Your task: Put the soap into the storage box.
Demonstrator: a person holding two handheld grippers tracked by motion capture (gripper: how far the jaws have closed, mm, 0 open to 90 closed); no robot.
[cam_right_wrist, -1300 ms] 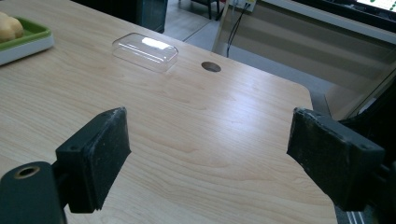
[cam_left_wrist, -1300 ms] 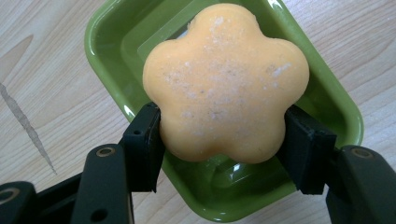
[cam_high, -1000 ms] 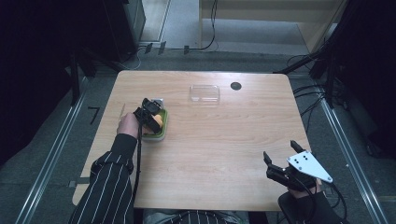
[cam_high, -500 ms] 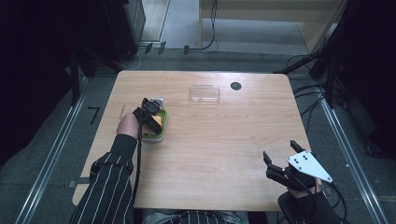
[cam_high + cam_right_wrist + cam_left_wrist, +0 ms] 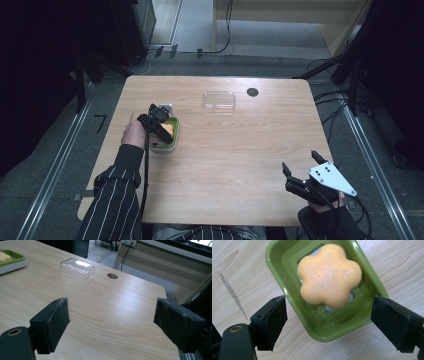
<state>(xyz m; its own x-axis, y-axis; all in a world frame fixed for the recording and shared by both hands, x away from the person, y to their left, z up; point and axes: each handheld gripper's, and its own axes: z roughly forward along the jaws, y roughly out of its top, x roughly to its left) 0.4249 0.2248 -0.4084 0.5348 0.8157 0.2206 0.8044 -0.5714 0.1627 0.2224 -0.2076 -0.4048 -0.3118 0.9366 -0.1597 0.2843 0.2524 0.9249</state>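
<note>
Soap (image 5: 329,275), orange, flower-shaped, sits in green dish (image 5: 277,262) at table's (image 5: 240,165) left side, directly under left gripper (image 5: 157,120). Jaws wide apart, straddling dish's near corner, nothing held. Dish's long axis runs diagonal to jaw line in left gripper view, so likely a wrist turn is needed before closing. Left hand clearly nearer. Right gripper (image 5: 305,172) at near-right edge, jaws apart, empty, well apart from dish. Clear lid (image 5: 219,99) lies far-centre, beside dark hole (image 5: 252,92). No brands, labels or readable writing.

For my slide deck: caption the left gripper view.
Open left gripper poised over a flower-shaped orange soap in a green dish.
</note>
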